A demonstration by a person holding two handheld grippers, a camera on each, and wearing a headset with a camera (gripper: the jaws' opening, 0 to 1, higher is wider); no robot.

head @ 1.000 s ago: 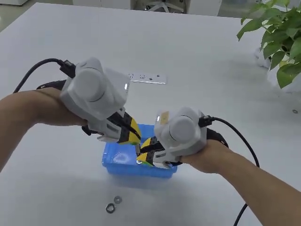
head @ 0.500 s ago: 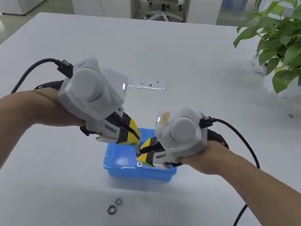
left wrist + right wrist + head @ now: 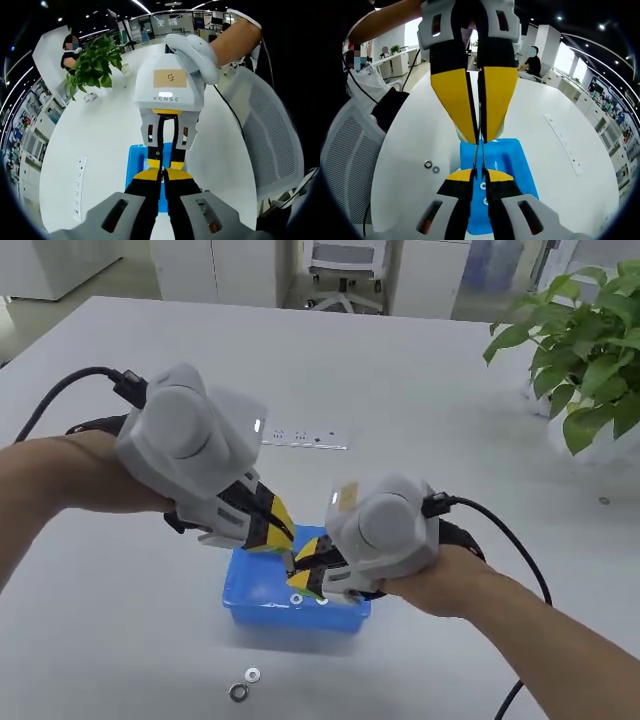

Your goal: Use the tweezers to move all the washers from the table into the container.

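Observation:
A blue container (image 3: pixel 300 616) stands on the white table, with two washers (image 3: pixel 296 598) lying in it. Two more washers (image 3: pixel 238 692) rest on the table in front of it, seen in the right gripper view as washers (image 3: pixel 428 164) left of the container (image 3: pixel 515 160). My left gripper (image 3: pixel 285 540) and right gripper (image 3: pixel 305 576) meet nose to nose just above the container. Thin metal tweezers (image 3: pixel 478 150) run between them. My right gripper (image 3: pixel 473 175) is shut on the tweezers' lower end, and my left gripper (image 3: pixel 161 175) is shut on the other end.
A white power strip (image 3: pixel 305 436) lies on the table beyond the container. A potted plant (image 3: pixel 580 340) stands at the far right edge. An office chair (image 3: pixel 340 260) sits behind the table. Black cables (image 3: pixel 500 540) trail from both grippers.
The head camera has tilted up, so everything sits lower in the picture. Both grippers stay together over the container. Two washers show inside it now, one before.

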